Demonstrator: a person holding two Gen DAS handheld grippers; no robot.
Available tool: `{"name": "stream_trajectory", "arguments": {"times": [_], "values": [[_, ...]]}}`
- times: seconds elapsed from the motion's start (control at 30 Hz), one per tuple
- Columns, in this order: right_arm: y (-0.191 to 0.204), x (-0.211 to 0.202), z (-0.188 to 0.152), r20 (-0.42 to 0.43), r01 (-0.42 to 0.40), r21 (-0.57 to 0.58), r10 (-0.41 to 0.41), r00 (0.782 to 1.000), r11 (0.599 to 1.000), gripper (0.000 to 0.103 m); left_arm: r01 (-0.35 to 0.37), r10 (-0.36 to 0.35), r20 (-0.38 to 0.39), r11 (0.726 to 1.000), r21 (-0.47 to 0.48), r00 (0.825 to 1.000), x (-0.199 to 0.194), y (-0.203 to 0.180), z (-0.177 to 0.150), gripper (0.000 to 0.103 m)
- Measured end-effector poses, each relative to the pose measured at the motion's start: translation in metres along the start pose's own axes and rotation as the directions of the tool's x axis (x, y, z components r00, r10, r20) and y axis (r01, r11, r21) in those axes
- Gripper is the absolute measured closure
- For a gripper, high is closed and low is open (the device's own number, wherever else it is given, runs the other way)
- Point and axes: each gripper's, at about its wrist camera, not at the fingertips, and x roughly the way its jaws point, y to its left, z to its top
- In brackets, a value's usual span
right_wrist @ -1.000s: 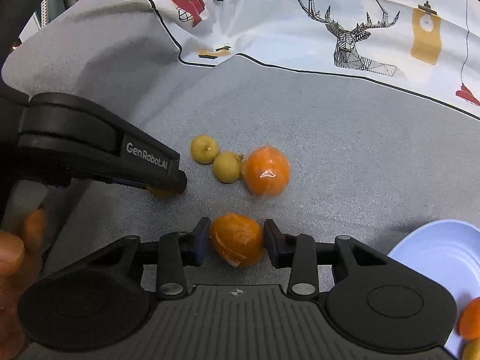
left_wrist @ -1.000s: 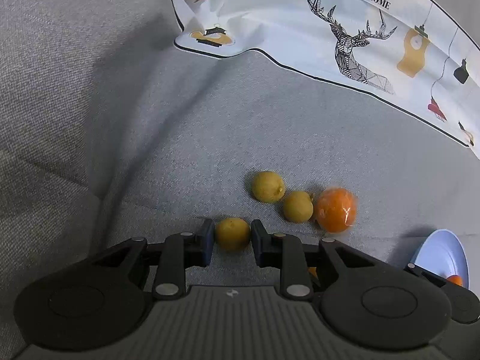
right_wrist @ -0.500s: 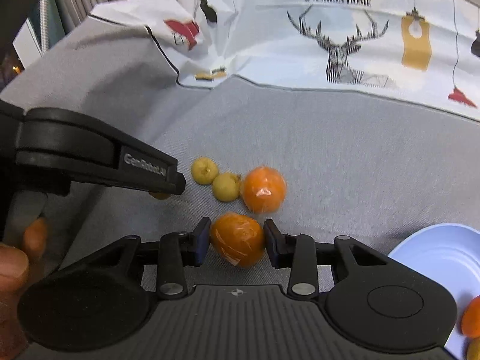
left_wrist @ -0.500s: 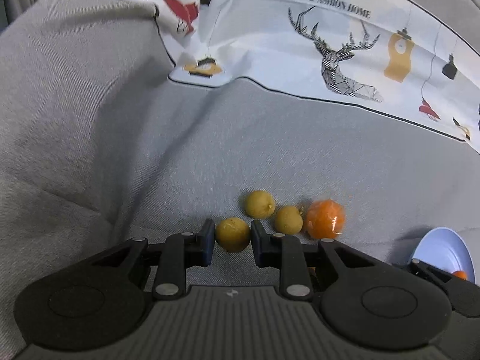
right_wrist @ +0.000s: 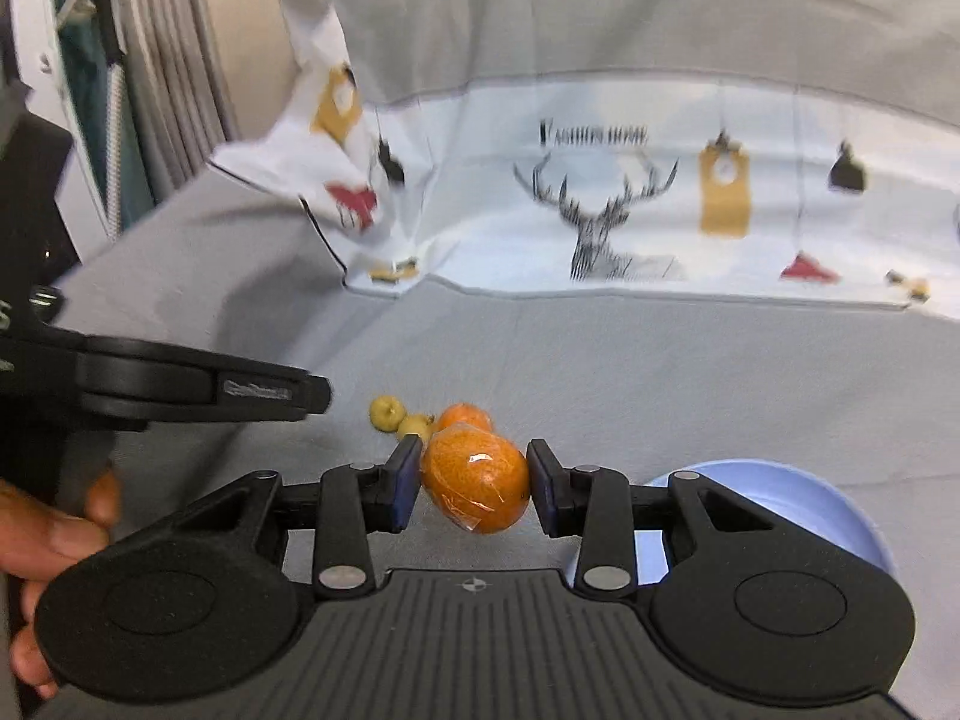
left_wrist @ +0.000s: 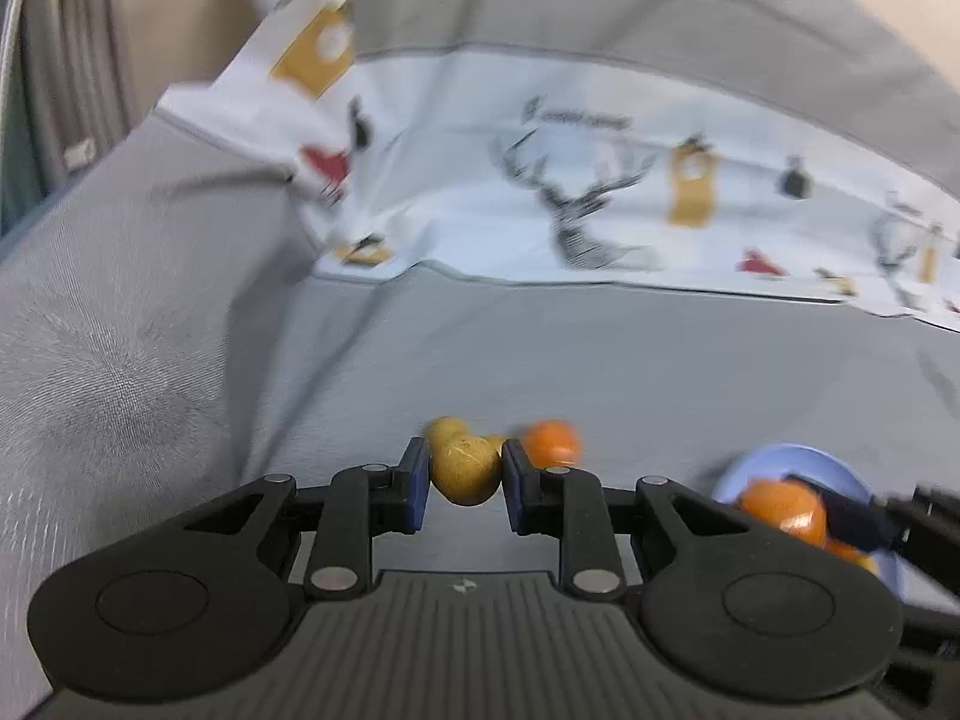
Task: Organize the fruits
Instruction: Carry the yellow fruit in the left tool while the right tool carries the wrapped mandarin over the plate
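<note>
My left gripper [left_wrist: 466,476] is shut on a small yellow fruit [left_wrist: 465,471] and holds it above the grey couch seat. My right gripper [right_wrist: 474,481] is shut on a wrapped orange [right_wrist: 474,480], also lifted. On the seat behind lie two more yellow fruits [right_wrist: 387,411] [right_wrist: 414,425] and one wrapped orange [right_wrist: 463,417]; that orange [left_wrist: 551,443] also shows in the left wrist view. The blue plate [right_wrist: 798,510] is at the right. In the left wrist view the plate [left_wrist: 786,462] sits behind the right gripper's orange [left_wrist: 780,507].
A white printed cloth with a deer [right_wrist: 600,222] covers the back of the seat. The left gripper's body [right_wrist: 180,390] and the hand holding it [right_wrist: 48,540] fill the left of the right wrist view. Curtains [right_wrist: 162,60] hang at far left.
Both grippers have risen from the seat with their fruits, and the views have tilted up toward the backrest. The right gripper's orange now shows over the plate in the left wrist view.
</note>
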Motion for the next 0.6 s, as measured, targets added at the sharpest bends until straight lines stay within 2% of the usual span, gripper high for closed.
{"name": "stream_trajectory", "arguments": {"times": [0.07,0.13,0.27,0.33,0.43,0.6], "values": [[-0.008,-0.031,-0.002,0.064,0.011,-0.031,-0.009,0.998,0.999,0.064,0.037,-0.038,0.054,0.999,0.026,0.998,-0.024,-0.01,-0.01,0.075],[-0.02,-0.06,-0.005,0.113,0.045,-0.036,-0.04,0.993,0.998,0.064,0.085,-0.088,0.124,0.996,0.035,0.988,-0.049,-0.018,-0.018,0.075],[-0.058,-0.111,-0.019,0.174,0.127,0.04,-0.132,0.976,0.991,0.064,0.156,-0.172,0.242,0.984,0.083,0.955,-0.089,-0.033,-0.036,0.075],[-0.074,-0.132,-0.025,0.212,0.109,0.134,-0.136,0.968,0.985,0.064,0.178,-0.197,0.243,0.979,0.097,0.95,-0.096,-0.038,-0.047,0.075],[-0.067,-0.152,-0.035,0.241,0.127,0.2,-0.174,0.955,0.972,0.064,0.201,-0.22,0.218,0.974,0.105,0.951,-0.103,-0.041,-0.064,0.075],[-0.056,-0.168,-0.042,0.23,0.128,0.223,-0.18,0.957,0.966,0.064,0.229,-0.255,0.173,0.961,0.158,0.951,-0.108,-0.04,-0.091,0.075]]}}
